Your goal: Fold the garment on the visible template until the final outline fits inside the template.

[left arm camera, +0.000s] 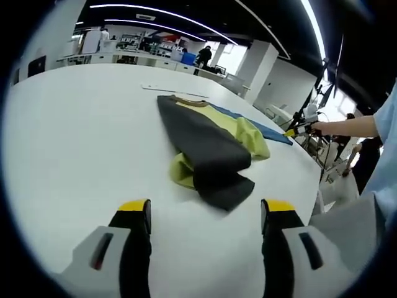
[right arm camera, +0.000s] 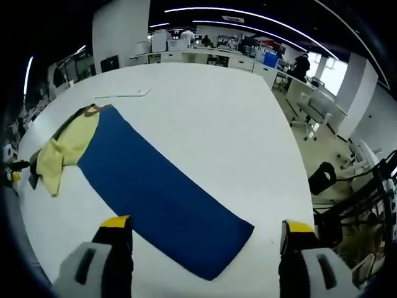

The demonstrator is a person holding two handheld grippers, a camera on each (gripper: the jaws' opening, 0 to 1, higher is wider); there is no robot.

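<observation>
A garment (left arm camera: 208, 149), dark grey over yellow-green, lies bunched in a loose fold on the white table (left arm camera: 80, 136). A strip of the blue template (left arm camera: 268, 130) shows beyond the garment's right side. My left gripper (left arm camera: 205, 208) is open and empty, a short way in front of the garment's near dark end. In the right gripper view the long blue template (right arm camera: 161, 192) runs diagonally, with the yellow part of the garment (right arm camera: 62, 149) heaped at its far left end. My right gripper (right arm camera: 205, 226) is open and empty above the template's near end. A hand holds it at the table's right side (left arm camera: 299, 129).
A thin white sheet (left arm camera: 173, 90) (right arm camera: 121, 95) lies on the table beyond the garment. The table's rounded edge (right arm camera: 298, 180) drops off to the right, with a black chair (right arm camera: 322, 177) and stands beside it. Desks and people fill the far background.
</observation>
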